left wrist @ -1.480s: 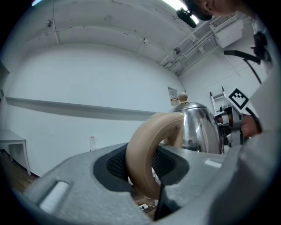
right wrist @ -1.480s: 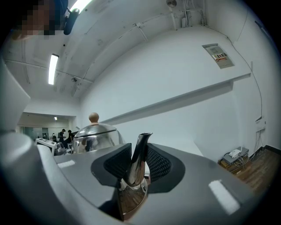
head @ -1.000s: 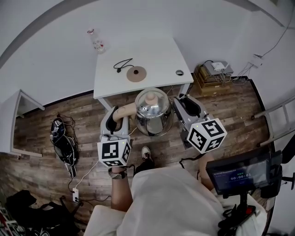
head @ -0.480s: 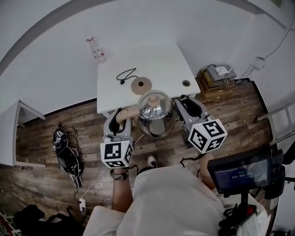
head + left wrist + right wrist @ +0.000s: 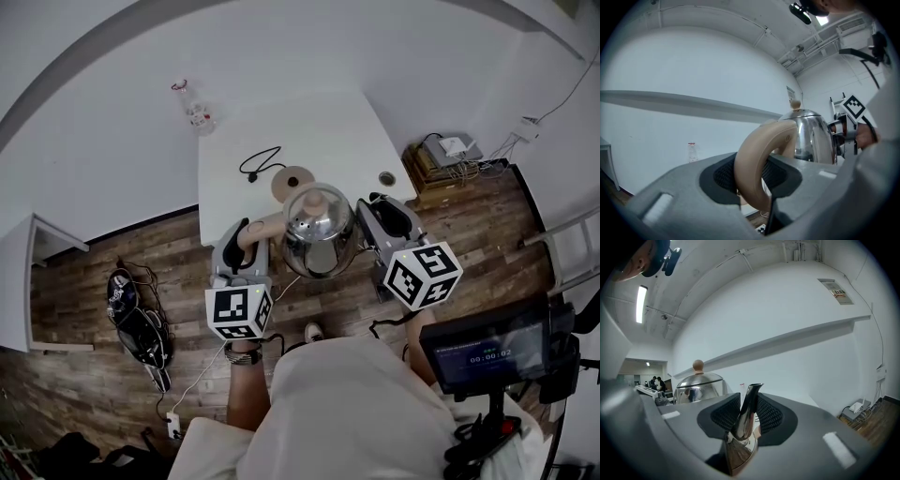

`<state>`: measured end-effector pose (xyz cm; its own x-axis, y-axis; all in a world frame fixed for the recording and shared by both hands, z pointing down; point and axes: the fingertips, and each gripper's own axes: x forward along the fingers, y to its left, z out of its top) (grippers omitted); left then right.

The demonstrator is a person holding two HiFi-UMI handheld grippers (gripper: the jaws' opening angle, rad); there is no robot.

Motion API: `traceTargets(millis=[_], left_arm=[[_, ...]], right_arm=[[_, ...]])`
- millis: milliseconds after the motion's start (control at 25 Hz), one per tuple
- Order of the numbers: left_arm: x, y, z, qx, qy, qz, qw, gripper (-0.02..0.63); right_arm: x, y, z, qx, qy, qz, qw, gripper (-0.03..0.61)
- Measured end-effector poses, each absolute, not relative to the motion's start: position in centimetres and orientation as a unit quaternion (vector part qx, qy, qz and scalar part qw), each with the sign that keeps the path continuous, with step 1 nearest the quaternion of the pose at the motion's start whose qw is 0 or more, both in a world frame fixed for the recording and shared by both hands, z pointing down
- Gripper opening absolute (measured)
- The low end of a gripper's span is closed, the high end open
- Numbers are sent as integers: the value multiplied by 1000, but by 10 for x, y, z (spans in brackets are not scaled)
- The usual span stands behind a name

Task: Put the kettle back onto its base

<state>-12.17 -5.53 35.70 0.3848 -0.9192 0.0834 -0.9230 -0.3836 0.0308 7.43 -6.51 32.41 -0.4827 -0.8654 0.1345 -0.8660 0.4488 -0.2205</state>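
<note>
A shiny steel kettle [image 5: 319, 230] with a beige knob hangs between both grippers at the near edge of the white table [image 5: 328, 131]. My left gripper [image 5: 253, 234] is shut on its beige handle [image 5: 754, 164], which fills the gap between the pads in the left gripper view. My right gripper [image 5: 367, 217] is shut on the steel spout [image 5: 746, 413]. The round brown base [image 5: 293, 181] lies on the table just beyond the kettle, partly hidden by it, with its black cord [image 5: 261, 161] trailing left. The kettle's lid [image 5: 698, 380] shows to the left in the right gripper view.
A clear bottle [image 5: 195, 108] stands at the table's far left corner and a small round object [image 5: 387, 178] lies near its right edge. Boxes with cables [image 5: 448, 155] sit on the floor to the right, dark bags [image 5: 131, 305] to the left, a screen on a stand [image 5: 487, 352] at lower right.
Both grippers have carried the kettle forward toward the table. It now overlaps the table's near edge, close to the base.
</note>
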Motion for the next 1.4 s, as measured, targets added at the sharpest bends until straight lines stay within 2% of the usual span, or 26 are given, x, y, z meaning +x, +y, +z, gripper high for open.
traceTargets(millis=[720, 1040, 1400], left_arm=[[-124, -67, 378, 836, -545, 33, 53, 126], [-142, -123, 394, 825, -559, 50, 64, 126], [-151, -138, 386, 825, -560, 51, 58, 126]], right_arm=[[73, -75, 342, 522, -841, 143, 12, 104], [54, -144, 359, 509, -846, 158, 15, 101], [45, -160, 352, 505, -848, 159, 6, 98]])
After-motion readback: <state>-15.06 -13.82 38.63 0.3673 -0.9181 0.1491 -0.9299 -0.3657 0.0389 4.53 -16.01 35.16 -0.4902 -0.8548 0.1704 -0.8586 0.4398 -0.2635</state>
